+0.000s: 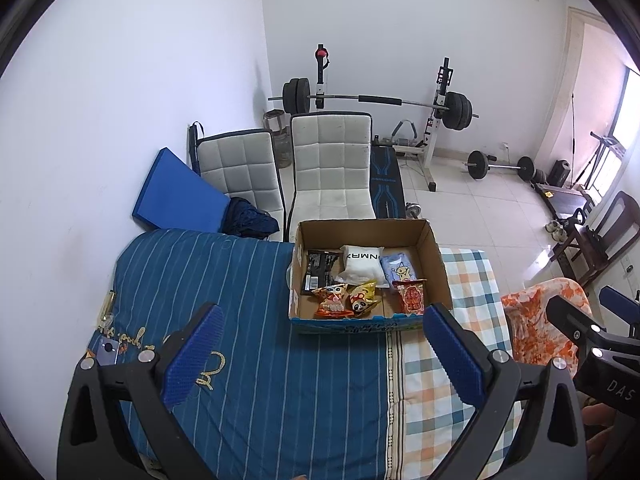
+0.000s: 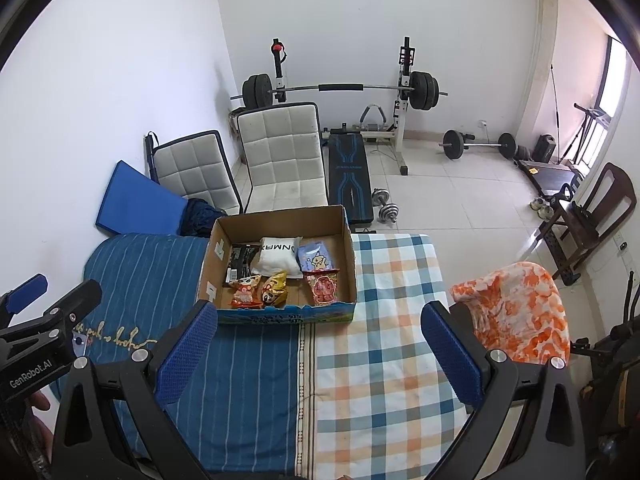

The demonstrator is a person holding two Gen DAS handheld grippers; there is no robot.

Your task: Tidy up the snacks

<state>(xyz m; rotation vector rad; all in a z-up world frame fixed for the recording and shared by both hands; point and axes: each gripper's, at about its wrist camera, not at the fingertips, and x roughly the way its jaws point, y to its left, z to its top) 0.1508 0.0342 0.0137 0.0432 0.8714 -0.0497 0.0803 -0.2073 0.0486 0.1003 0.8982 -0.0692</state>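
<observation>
Your left gripper (image 1: 320,354) hangs over the blue striped bedcover (image 1: 248,280), its two blue pads spread wide with nothing between them. At about 9 o'clock from it a phone (image 1: 107,351) lies on the cover, near the gold embroidery.

Ahead of you, at 12 o'clock, sits one open cardboard box (image 1: 436,264), straddling the line where the striped cover meets the checked blanket (image 1: 472,292). Count six snack packs inside it. In the back row, from left to right: one black packet (image 1: 319,272), one white pouch (image 1: 362,266), one pale blue packet (image 1: 400,268) with a cartoon figure. In the front row: one orange cartoon bag (image 1: 332,301), one yellow panda bag (image 1: 363,298) touching it, and one red packet (image 1: 411,296) at the right. The white pouch overlaps the black packet's edge.

Your right gripper (image 2: 316,342) hovers over the seam between the two covers, just short of the box's near wall at 12 o'clock; its fingers are likewise fully parted and empty.

At 3 o'clock from the box, one orange-and-white cloth (image 2: 516,312) drapes over something beside the bed. Beyond the box at 11 o'clock stand two white padded chairs (image 1: 330,164), with one blue mat (image 1: 176,192) leaning at their left. Behind them is one loaded barbell (image 1: 376,100) on a rack, and a second, smaller barbell (image 1: 502,166) lies on the tiled floor at 1 o'clock. The right wrist view also shows two dumbbells (image 2: 384,204) on the floor.
</observation>
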